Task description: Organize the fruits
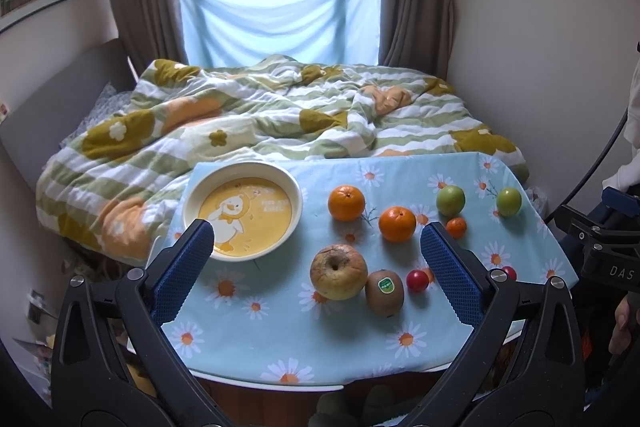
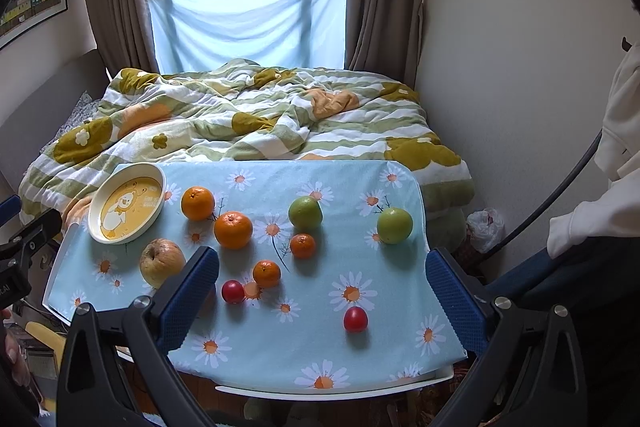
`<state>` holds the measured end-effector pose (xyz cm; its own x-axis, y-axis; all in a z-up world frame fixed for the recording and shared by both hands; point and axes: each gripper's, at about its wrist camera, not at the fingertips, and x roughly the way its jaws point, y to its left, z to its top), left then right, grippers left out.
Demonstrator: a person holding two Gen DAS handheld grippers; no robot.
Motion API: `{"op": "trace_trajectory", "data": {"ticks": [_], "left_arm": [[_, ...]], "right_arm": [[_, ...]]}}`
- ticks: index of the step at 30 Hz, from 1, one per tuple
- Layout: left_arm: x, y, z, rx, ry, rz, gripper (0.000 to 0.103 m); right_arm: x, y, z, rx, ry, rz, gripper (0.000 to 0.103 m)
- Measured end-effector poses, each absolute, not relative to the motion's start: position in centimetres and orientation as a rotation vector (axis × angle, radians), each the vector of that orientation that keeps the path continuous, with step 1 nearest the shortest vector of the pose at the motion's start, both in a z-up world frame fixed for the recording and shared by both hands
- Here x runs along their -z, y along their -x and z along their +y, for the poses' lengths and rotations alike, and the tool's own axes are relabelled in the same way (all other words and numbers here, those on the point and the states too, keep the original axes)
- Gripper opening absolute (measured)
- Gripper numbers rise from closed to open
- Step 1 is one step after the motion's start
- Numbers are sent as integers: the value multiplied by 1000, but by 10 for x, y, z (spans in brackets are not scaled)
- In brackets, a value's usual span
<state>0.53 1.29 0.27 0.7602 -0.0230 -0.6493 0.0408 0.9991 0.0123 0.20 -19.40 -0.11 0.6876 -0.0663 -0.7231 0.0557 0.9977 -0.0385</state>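
1. While both grippers hover over the near edge with jaws spread and nothing between them, the bench [image 2: 360, 183] carries every fruit loose.
2. Far left, the duck bowl [image 1: 241, 211] sits empty, so sorting looks unstarted.
3. Nearest the bowl lies the apple [image 1: 338, 271], just left of the kiwi [image 1: 385, 291].
4. Likely next: the left gripper [image 1: 316, 259] lowers around the apple; the right gripper [image 2: 322, 283] waits.

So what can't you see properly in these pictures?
- Kiwi: hidden in the right wrist view behind that gripper's left pad.
- Second small orange: not visible in the left wrist view.
- Bowl: near rim covered by a pad, left wrist view.
- Bowl lettering: too small.
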Motion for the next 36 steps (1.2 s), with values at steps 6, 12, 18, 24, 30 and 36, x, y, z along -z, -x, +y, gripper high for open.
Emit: {"op": "trace_trajectory", "data": {"ticks": [6, 12, 18, 24, 30, 36], "left_arm": [[-3, -9, 14, 49, -18, 716, 103], [12, -23, 21, 101, 27, 778, 103], [51, -38, 24, 151, 39, 865, 103], [96, -51, 22, 138, 67, 944, 103], [133, -63, 18, 79, 146, 999, 103], [155, -75, 14, 17, 210, 1004, 103]], "right_arm": [[-5, 0, -192, 65, 13, 811, 103], [17, -5, -187, 64, -2, 843, 103], [31, -14, -189, 84, -7, 902, 103], [61, -28, -191, 64, -26, 945, 103], [98, -46, -190, -19, 12, 991, 103], [133, -63, -188, -111, 71, 1030, 103]]}}
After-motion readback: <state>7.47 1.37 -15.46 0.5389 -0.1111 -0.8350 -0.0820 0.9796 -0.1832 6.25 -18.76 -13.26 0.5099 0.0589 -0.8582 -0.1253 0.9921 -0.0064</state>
